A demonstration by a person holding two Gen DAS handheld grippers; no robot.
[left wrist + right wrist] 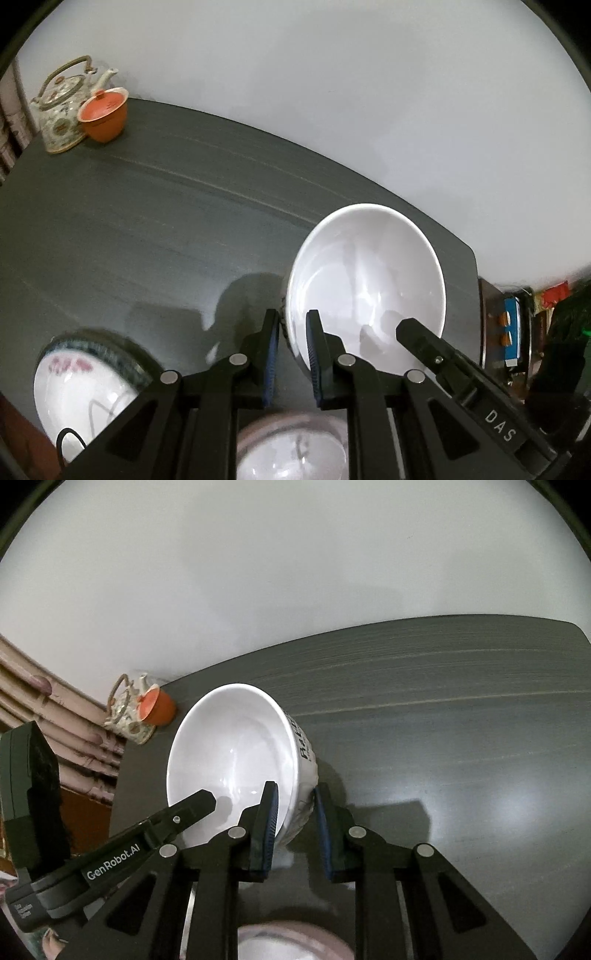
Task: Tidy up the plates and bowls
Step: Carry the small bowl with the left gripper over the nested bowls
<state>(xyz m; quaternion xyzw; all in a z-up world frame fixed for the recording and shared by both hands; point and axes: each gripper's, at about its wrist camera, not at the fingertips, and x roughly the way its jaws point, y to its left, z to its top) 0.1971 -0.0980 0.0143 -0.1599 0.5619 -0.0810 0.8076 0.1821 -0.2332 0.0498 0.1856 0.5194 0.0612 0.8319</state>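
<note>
A plain white bowl (369,273) hangs tilted above the dark table (147,229), gripped from two sides. My left gripper (292,323) is shut on its near-left rim, with one blue pad inside and one outside. My right gripper (295,794) is shut on the opposite wall of the white bowl (229,753), which has black lettering on its outside. The right gripper's finger (417,334) reaches into the bowl in the left wrist view. The left gripper's finger (195,806) does the same in the right wrist view.
A bowl with a green patterned rim (74,384) sits at lower left. Another pale bowl (291,450) lies under the grippers and shows as the pale bowl (291,941). A flowered teapot (61,107) and an orange lidded cup (105,114) stand at the far corner.
</note>
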